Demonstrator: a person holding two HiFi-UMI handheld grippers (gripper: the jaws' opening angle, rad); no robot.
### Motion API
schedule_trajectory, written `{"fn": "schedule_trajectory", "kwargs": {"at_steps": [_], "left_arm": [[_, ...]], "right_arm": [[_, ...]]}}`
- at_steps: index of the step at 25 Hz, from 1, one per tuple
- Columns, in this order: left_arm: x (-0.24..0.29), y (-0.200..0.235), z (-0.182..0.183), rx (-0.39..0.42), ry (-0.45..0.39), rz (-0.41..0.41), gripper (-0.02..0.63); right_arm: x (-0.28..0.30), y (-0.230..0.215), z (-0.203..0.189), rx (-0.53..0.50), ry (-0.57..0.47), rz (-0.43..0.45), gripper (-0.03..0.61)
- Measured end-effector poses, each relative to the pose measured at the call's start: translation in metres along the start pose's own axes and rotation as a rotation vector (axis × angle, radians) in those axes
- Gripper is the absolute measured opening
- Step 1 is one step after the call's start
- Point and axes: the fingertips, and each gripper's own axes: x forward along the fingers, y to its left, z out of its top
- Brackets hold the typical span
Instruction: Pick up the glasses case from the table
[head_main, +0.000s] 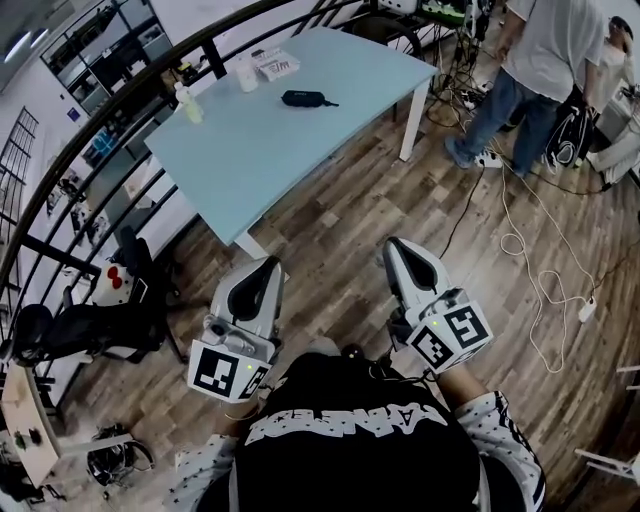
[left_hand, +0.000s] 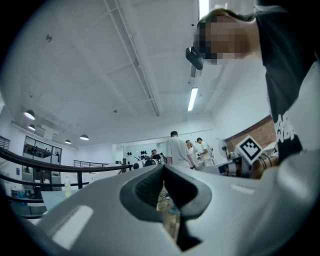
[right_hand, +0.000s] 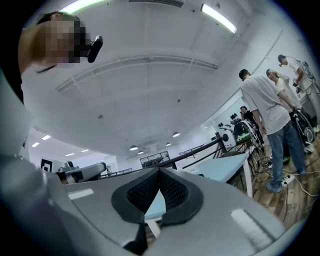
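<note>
Small black zipped glasses case (head_main: 305, 98) lying flat toward far side of pale blue rectangular worktop (head_main: 290, 160), untouched. Closed and empty: left hand-held gripper (head_main: 263, 268) and right hand-held gripper (head_main: 401, 250), level over brown wood-plank floor (head_main: 350, 210), well apart from case. Judged approach stage, opening needed before any grasp.

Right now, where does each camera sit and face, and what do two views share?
Head view: on the person's head, steeply down at blue table and glasses case; shows left tongs, right tongs, dark shirt.
Left gripper view: on left tongs, forward along its shut jaws toward standing people; shows shirt, right tongs' cube.
Right gripper view: on right tongs, along its shut jaws toward the table; shows left tongs.
Shared: head and right gripper views both show table and person in jeans.
</note>
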Motion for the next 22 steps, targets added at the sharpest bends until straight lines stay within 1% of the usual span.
{"fn": "schedule_trajectory", "kwargs": {"at_steps": [4, 9, 16, 22], "left_arm": [[-0.007, 0.008, -0.006, -0.002, 0.018, 0.046, 0.000], [0.000, 0.014, -0.014, 0.006, 0.026, 0.045, 0.000], [0.013, 0.051, -0.026, -0.004, 0.018, 0.088, 0.000], [0.038, 0.077, -0.038, -0.014, 0.016, 0.101, 0.000]], "right_arm": [[0.006, 0.001, -0.011, 0.010, 0.028, 0.029, 0.005], [0.019, -0.001, -0.021, 0.018, 0.051, 0.054, 0.005], [0.061, -0.006, -0.030, 0.008, 0.084, 0.079, 0.005], [0.098, -0.023, -0.029, -0.001, 0.099, 0.091, 0.005]]}}
